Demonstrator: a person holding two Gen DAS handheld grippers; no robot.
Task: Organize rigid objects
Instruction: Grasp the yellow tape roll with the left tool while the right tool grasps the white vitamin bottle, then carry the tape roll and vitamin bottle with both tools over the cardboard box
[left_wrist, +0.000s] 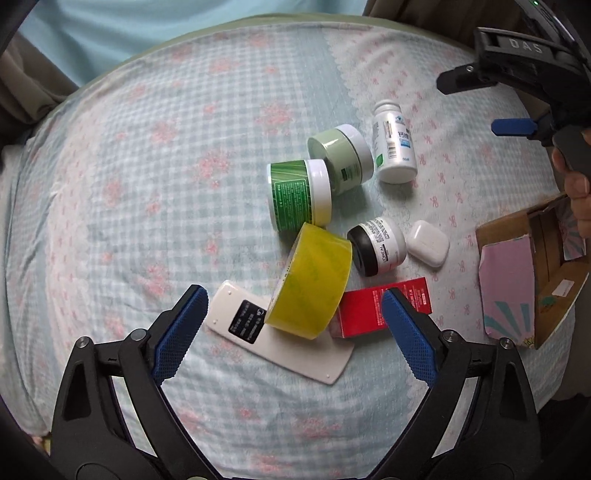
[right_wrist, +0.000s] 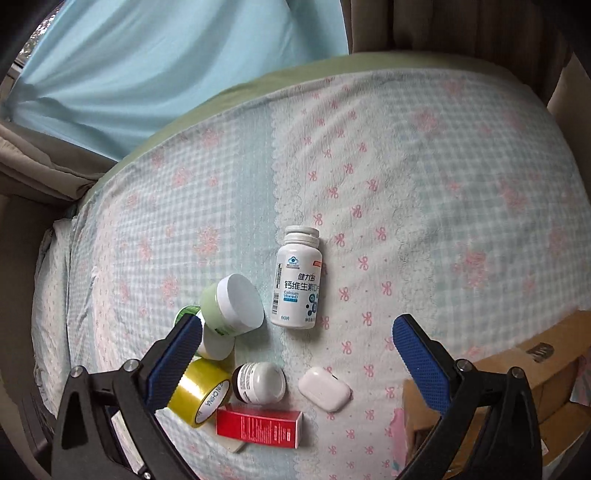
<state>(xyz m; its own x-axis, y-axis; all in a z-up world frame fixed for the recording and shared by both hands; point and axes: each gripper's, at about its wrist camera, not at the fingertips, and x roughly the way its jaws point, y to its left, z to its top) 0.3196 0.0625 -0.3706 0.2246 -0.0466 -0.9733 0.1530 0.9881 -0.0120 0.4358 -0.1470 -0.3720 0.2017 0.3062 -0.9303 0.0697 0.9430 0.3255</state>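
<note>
— Where do the things lie?

— In one cluster on the bed (left_wrist: 129, 155): a yellow tape roll (left_wrist: 310, 282) leans on a white remote (left_wrist: 280, 336), touching a red box (left_wrist: 380, 308); two green jars (left_wrist: 299, 194), a white bottle (right_wrist: 297, 280) and a white case (right_wrist: 324, 388) lie near. A cardboard box (left_wrist: 546, 280) is at the right.

— And the fingers?

— The left gripper (left_wrist: 291, 330) and the right gripper (right_wrist: 297, 354) both have fingers apart — they hold nothing.

A checked bedsheet (left_wrist: 147, 155) with pink bows, a pale blue curtain (right_wrist: 147, 74) behind
</note>
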